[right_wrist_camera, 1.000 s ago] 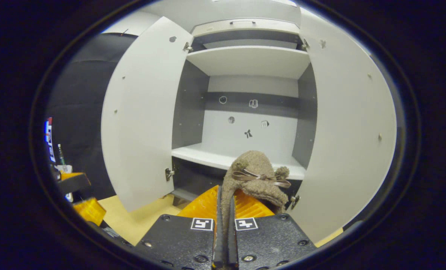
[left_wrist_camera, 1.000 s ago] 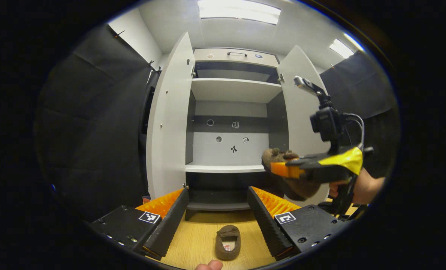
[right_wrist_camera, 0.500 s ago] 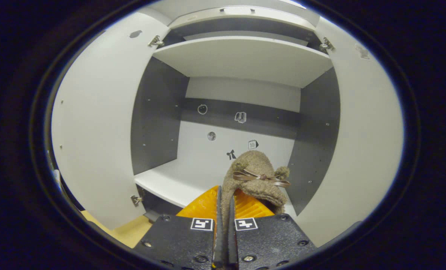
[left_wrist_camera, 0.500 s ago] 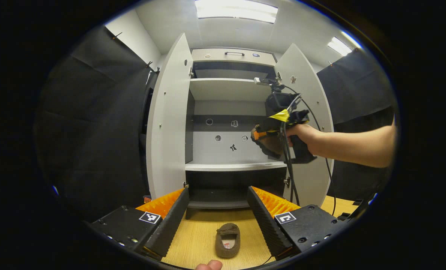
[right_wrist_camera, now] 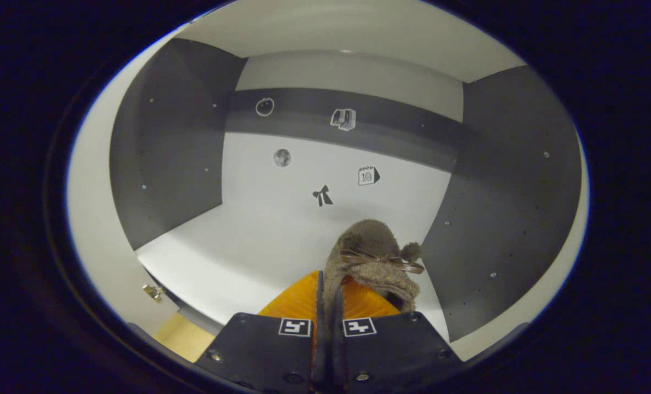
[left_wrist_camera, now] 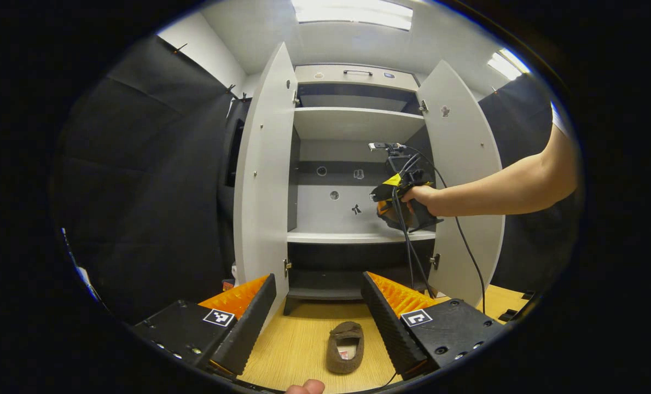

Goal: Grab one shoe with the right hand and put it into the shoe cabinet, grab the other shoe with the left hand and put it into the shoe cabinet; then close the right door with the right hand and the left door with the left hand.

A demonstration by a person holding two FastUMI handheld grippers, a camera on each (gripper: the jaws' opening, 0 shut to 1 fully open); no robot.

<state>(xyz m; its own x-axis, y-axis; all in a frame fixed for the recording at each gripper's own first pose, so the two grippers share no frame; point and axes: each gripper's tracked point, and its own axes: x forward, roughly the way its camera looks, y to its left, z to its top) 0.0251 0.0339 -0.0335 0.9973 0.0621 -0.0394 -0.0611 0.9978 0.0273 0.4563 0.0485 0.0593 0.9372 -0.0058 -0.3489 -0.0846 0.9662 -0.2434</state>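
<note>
Right gripper clenched on fuzzy brown slipper with ribbon bow, held inside open white shoe cabinet over its white shelf. Left gripper released, above second brown slipper on wooden floor.

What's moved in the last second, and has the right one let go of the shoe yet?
The right tongs carried their shoe forward from in front of the right door into the cabinet, now over the middle shelf. No release: they stay shut on it. The left tongs stay open, the other shoe still on the floor, both doors open.
</note>
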